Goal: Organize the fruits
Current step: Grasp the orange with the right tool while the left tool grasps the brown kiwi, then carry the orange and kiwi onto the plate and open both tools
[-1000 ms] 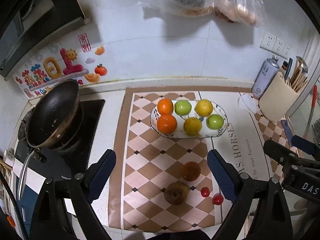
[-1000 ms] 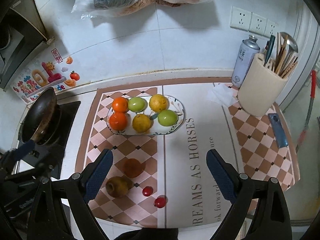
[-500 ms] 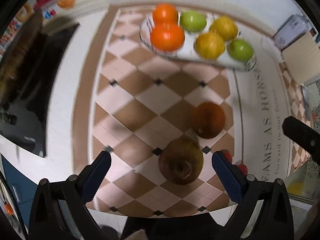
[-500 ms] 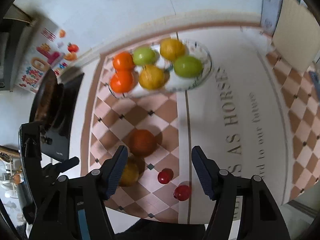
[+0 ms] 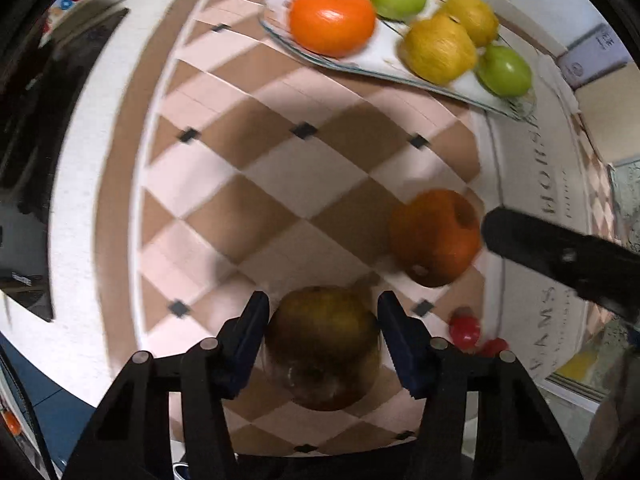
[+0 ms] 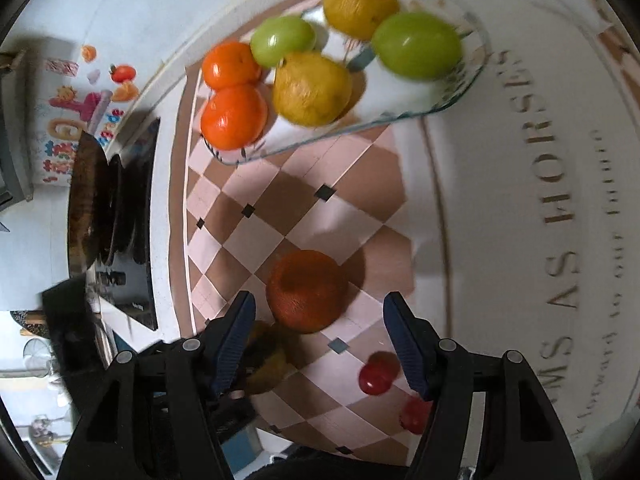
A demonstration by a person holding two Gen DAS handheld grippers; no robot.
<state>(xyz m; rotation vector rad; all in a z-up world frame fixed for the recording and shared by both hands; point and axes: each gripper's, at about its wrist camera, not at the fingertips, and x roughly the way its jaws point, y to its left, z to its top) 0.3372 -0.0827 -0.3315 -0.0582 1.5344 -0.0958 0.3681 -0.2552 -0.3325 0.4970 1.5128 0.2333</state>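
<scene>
the left gripper (image 5: 320, 332) points almost straight down at the checked mat (image 5: 248, 184) on the worktop (image 5: 80, 240). its fingers (image 5: 250, 336) have just been closing and now stand about halfway in, one on each side of a dull brownish-green fruit (image 5: 322, 344) at the near edge of the mat. the blue pads sit right at its flanks, but whether they press on it cannot be told.

the right gripper (image 6: 318, 338) tilts steeply down toward the mat, less upright than the left one. its fingers (image 6: 404, 340) are partly open, narrower than a second ago, with nothing gripped. a dark orange-brown fruit (image 6: 306, 290) lies on the mat just beyond the fingertips, in line with the gap and apart from both pads. in the left wrist view one black finger of the right gripper (image 5: 560, 256) reaches in from the right, just beside that same fruit.

two small red fruits (image 6: 376, 372) lie near each other at the near right of the mat. at the far side, the oval plate (image 6: 448, 100) holds two oranges (image 6: 234, 116), two green apples (image 6: 416, 46) and two yellow fruits (image 6: 312, 88). a dark pan (image 6: 86, 204) sits on the hob at far left.
</scene>
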